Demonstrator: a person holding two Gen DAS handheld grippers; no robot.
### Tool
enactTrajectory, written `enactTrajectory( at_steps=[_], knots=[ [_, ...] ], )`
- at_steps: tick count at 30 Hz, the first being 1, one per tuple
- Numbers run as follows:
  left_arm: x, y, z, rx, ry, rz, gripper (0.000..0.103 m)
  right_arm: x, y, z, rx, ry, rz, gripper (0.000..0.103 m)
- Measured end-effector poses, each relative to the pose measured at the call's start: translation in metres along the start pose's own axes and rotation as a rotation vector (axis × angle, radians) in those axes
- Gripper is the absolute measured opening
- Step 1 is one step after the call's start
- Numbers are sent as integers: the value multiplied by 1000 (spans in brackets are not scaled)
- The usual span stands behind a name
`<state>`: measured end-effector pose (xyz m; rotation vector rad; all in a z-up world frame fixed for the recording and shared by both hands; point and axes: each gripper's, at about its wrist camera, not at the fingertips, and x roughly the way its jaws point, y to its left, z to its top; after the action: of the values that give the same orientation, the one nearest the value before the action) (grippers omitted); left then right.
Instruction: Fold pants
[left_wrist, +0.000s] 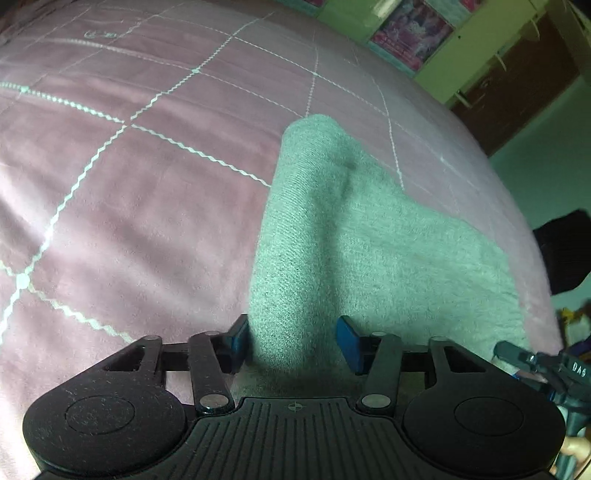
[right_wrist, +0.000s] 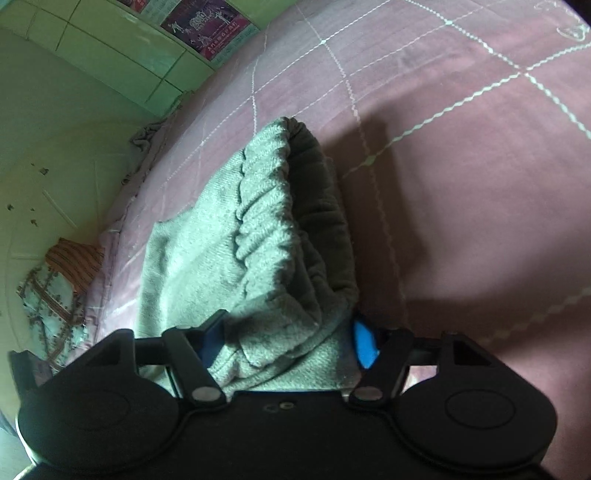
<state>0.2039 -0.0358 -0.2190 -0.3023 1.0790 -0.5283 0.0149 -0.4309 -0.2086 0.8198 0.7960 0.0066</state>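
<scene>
**Pants Gathered at Both Ends on the Pink Quilt**

Bunching a ridge of grey-green knit between its blue pads, the left gripper (left_wrist: 293, 341) meets the pants (left_wrist: 369, 240) at their near end on the pink quilt (left_wrist: 129, 203). One pad sits against the ridge's side, while the other seems to stand a little clear, so whether this gripper has truly clamped the cloth cannot be told. Beyond the pads, the fabric rises in a soft hump and runs away across the quilt, and the rest lies flat towards the quilt's edge.

In the right wrist view, the right gripper (right_wrist: 291, 341) has a thick wad of the gathered, elasticated waistband (right_wrist: 266, 206) filling the space between its pads, which appear to be pressing on it from both sides. The waistband stands in a raised fold above the quilt, its dark inside showing.

The garment looks light, limp and thick-woven. It will likely sag and drape wherever it is unsupported, and is unlikely to slip from rubbery pads. The sturdiest holds are probably the doubled waistband and the opposite hem, taken through every layer so that the fold travels as one piece.
</scene>
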Motion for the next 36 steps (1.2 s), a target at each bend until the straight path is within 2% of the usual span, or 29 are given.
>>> enactTrajectory(
  at_steps=[3,7,13,15,17,22,27,31,36],
  knots=[
    [1,7,0,-28,3,-40,45,-3,-4,2,12,8,57,62],
    [12,0,5,5,12,-40,46,10,-13,8,51,9,84,71],
    [23,-13,8,-4,-4,-21,46,24,-1,10,-16,-21,47,64],
    [19,-17,7,-10,-11,-9,38,23,-1,8,-17,-27,39,60],
    [10,-18,8,-26,-33,-13,25,19,3,6,12,-36,35,57],
    [-16,-30,18,-41,-112,-60,24,2,28,10,-4,-83,124,56],
    [-35,-59,53,-4,-202,-92,24,-12,61,30,-64,-121,205,56],
    [-41,-76,90,27,-273,-98,24,-16,79,56,-107,-160,231,56],
    [-23,-86,127,63,-301,-55,24,-14,83,89,-112,-216,255,56]
  ],
)
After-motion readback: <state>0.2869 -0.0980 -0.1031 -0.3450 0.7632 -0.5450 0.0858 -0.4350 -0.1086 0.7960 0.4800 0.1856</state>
